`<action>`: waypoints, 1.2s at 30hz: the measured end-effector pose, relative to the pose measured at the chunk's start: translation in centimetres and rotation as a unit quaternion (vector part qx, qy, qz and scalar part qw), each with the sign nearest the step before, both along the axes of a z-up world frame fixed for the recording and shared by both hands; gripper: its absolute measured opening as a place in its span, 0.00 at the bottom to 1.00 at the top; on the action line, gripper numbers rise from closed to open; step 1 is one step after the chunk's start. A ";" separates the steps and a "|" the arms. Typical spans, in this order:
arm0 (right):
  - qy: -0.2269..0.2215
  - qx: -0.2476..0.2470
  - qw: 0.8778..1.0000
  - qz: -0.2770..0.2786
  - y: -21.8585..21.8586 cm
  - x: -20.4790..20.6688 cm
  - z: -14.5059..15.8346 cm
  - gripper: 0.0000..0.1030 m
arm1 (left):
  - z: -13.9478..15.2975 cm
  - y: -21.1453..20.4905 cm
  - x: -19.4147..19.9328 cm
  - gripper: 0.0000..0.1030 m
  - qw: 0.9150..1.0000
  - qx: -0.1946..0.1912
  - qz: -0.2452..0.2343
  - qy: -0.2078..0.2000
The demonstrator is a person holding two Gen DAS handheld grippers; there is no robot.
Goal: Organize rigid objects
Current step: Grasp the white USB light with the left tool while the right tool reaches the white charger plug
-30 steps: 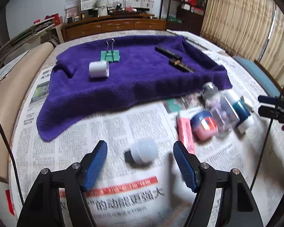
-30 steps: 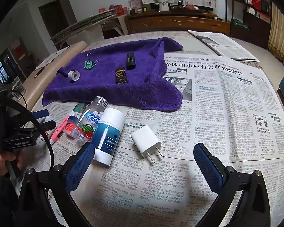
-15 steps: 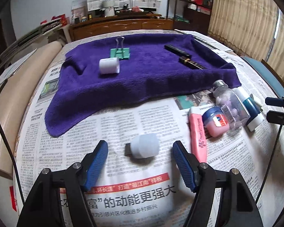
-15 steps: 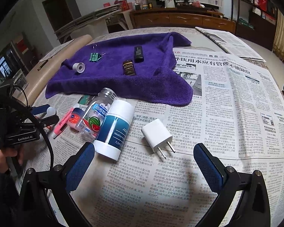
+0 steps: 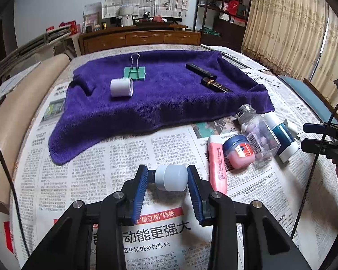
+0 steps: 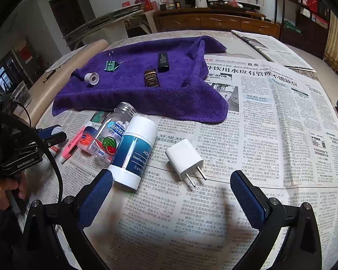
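Left hand-held gripper [image 5: 167,177] is closing on the white cap [image 5: 171,177] lying on newspaper near the purple towel's [image 5: 160,103] front edge. Right hand-held gripper [image 6: 171,193] is hovering wide open, white charger [image 6: 184,158] just ahead.

A small cap [image 5: 171,178] lies on the newspaper [image 5: 83,180] between the fingers [image 5: 140,186] of the left gripper [image 5: 167,187], whose jaws are closing on it. Ahead of those fingers the towel [image 5: 160,103] carries a tape roll [image 5: 121,87] with a binder clip [image 5: 134,72] just behind it, and two tubes [image 5: 216,85] further right. Right of the fingers lie a marker [image 5: 217,166], a jar [image 5: 238,151], a pill bottle [image 5: 259,137] and a stick tube [image 5: 281,137], side by side.

Ahead of the right gripper [image 6: 171,193], between its wide-apart fingers [image 6: 94,198], lies a plug [image 6: 184,159]; the stick tube [image 6: 135,150] lies just beyond the left finger.
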State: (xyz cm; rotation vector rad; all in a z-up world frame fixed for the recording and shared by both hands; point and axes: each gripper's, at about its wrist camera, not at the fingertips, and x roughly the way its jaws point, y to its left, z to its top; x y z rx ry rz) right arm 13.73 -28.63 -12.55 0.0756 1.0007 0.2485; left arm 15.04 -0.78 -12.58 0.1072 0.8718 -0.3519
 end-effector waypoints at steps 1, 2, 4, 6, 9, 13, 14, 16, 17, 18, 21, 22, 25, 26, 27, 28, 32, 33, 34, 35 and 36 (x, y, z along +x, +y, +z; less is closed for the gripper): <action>0.000 0.000 1.000 0.000 0.0 0.0 0.0 1.00 | 0.0 -0.1 0.0 0.33 1.000 0.002 -0.001 0.000; 0.000 -0.001 1.000 0.000 0.0 0.0 0.0 1.00 | -0.1 -0.1 0.1 0.33 1.000 0.002 0.001 0.001; 0.000 -0.003 1.000 -0.001 0.0 0.0 0.0 1.00 | -0.3 0.0 0.3 0.33 1.000 0.003 0.002 0.007; -0.002 0.000 1.000 -0.003 -0.1 0.1 0.0 1.00 | -0.5 0.1 0.4 0.33 1.000 0.004 0.006 0.008; -0.001 -0.006 1.000 -0.001 0.0 0.2 -0.2 1.00 | -0.5 0.2 0.5 0.33 1.000 0.000 0.009 0.011; -0.009 -0.013 1.000 -0.014 -0.5 0.3 -0.2 0.99 | -0.3 0.2 0.5 0.33 1.000 -0.001 0.006 0.011; -0.012 -0.011 1.000 -0.015 -0.7 0.3 -0.1 0.99 | -0.3 0.3 0.5 0.33 1.000 -0.002 0.007 0.010; -0.023 -0.019 0.999 -0.026 -1.3 0.4 0.1 0.99 | -0.3 0.3 0.5 0.33 1.000 -0.005 0.006 0.014; -0.025 -0.026 0.999 -0.026 -1.4 0.6 0.1 0.99 | -0.3 0.4 0.6 0.33 1.000 -0.008 0.007 0.015; -0.024 -0.033 0.999 -0.023 -1.5 0.8 -0.1 0.96 | -0.4 0.4 0.6 0.33 1.000 -0.009 0.007 0.017; -0.013 -0.043 0.999 -0.001 -1.2 1.5 -1.1 0.66 | -0.4 0.4 0.7 0.33 1.000 -0.009 0.008 0.018; -0.009 -0.048 0.999 0.005 -1.0 1.7 -1.3 0.61 | -0.4 0.4 0.7 0.33 1.000 -0.010 0.008 0.019; -0.018 -0.082 0.996 0.031 0.0 1.9 -1.8 0.54 | -0.3 0.5 0.8 0.33 1.000 -0.011 0.009 0.019; -0.023 -0.085 0.995 0.038 0.1 1.9 -1.8 0.52 | -0.3 0.5 0.8 0.33 1.000 -0.012 0.009 0.018; -0.026 -0.084 0.995 0.044 0.2 1.9 -1.8 0.47 | -0.2 0.6 0.8 0.33 1.000 -0.012 0.010 0.018; -0.029 -0.081 0.995 0.047 0.1 1.9 -1.8 0.42 | -0.2 0.6 0.8 0.33 1.000 -0.012 0.010 0.019; -0.030 -0.082 0.995 0.050 0.0 1.8 -1.6 0.27 | -0.3 0.7 0.8 0.33 1.000 -0.011 0.012 0.019; -0.029 -0.084 0.995 0.051 0.0 1.7 -1.5 0.27 | -0.2 0.7 0.8 0.33 1.000 -0.010 0.012 0.018; -0.028 -0.081 0.995 0.049 0.0 1.5 -1.5 0.27 | -0.2 0.8 0.8 0.33 1.000 -0.009 0.013 0.016; -0.028 -0.078 0.995 0.047 0.0 1.3 -1.5 0.27 | -0.1 0.8 0.8 0.33 1.000 -0.010 0.014 0.015; -0.028 -0.076 0.996 0.045 0.1 1.2 -1.6 0.27 | -0.1 0.8 0.9 0.33 1.000 -0.011 0.015 0.015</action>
